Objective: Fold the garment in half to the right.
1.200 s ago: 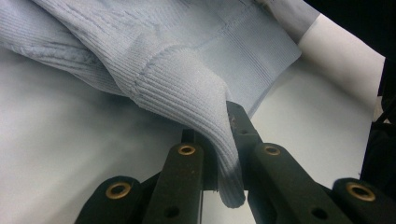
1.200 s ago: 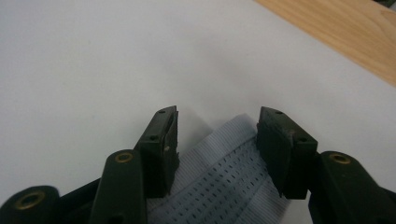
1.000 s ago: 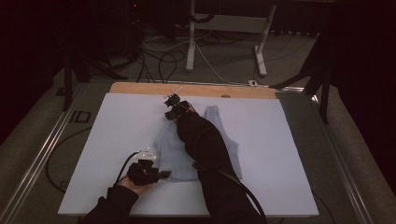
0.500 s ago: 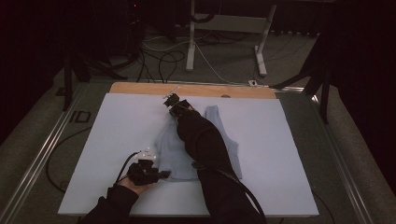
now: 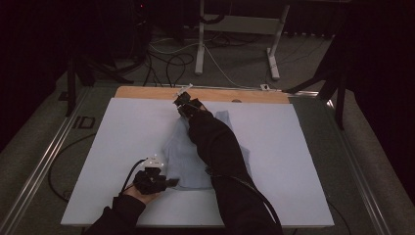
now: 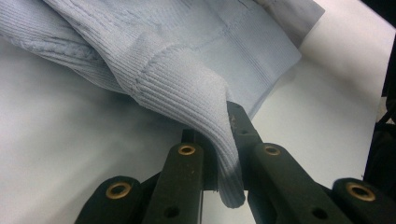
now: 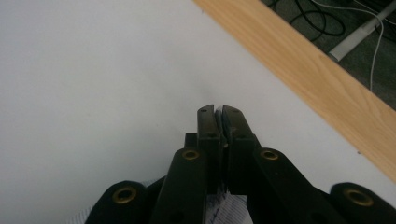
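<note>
— Where is the garment?

— A pale blue ribbed sweater [image 5: 183, 159] lies on the white sheet [image 5: 122, 132] that covers the counter [image 5: 147, 92], near the middle of the high view. It runs from about the centre down toward 6 o'clock, and part of it is hidden under the person's right sleeve [image 5: 215, 142].

— What does the left gripper have?

— The left gripper [image 5: 169, 183] sits at about 7 o'clock in the high view, at the near left corner of the sweater. In the left gripper view its jaws are clamped tight on a ribbed cuff or hem [image 6: 219, 140], which drapes up and away toward 11 o'clock, the fabric pinched between the two black jaws.

— And the right gripper?

— The right gripper [image 5: 182, 100] is at 12 o'clock from the sweater, close to the bare wooden strip at the far edge of the counter. Its jaws have just been closing, and in the right gripper view they stand almost together with a thin sliver of pale cloth caught between them. More of that striped fabric [image 7: 224, 210] shows beneath the jaws at 6 o'clock.

— Is the sweater flat?

— Mostly, though the far end rises toward the right gripper.
</note>
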Motion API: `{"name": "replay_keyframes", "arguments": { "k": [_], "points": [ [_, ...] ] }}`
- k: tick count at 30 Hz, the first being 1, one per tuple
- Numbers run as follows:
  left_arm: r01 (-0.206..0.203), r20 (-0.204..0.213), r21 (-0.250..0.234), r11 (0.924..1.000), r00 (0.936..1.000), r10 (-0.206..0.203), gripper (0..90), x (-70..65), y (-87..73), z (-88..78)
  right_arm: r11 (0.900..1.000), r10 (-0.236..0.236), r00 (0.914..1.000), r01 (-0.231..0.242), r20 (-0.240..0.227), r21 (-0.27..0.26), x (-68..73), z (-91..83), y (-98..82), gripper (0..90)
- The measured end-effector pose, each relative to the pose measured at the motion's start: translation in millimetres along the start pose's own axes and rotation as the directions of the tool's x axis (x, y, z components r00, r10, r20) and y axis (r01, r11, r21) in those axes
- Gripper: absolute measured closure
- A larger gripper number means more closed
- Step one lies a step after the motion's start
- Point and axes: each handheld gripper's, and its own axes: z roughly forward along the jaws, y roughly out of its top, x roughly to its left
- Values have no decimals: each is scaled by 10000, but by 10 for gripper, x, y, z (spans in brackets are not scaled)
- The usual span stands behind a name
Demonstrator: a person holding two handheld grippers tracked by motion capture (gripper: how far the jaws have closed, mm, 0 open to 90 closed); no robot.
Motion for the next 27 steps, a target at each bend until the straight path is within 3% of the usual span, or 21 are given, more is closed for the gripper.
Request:
{"name": "replay_keyframes", "arguments": {
  "k": [9,27],
  "points": [
    [-342,-73,-115,9994,9994,341,865,-83,86,-40,9989,-58,9999,64,147,-458,-123,-288,81,880],
    [-1151,31,-117,9933,9933,1151,865,-290,384,-24,9956,193,9992,-161,339,-922,-328,-599,43,880]
  ]
}}
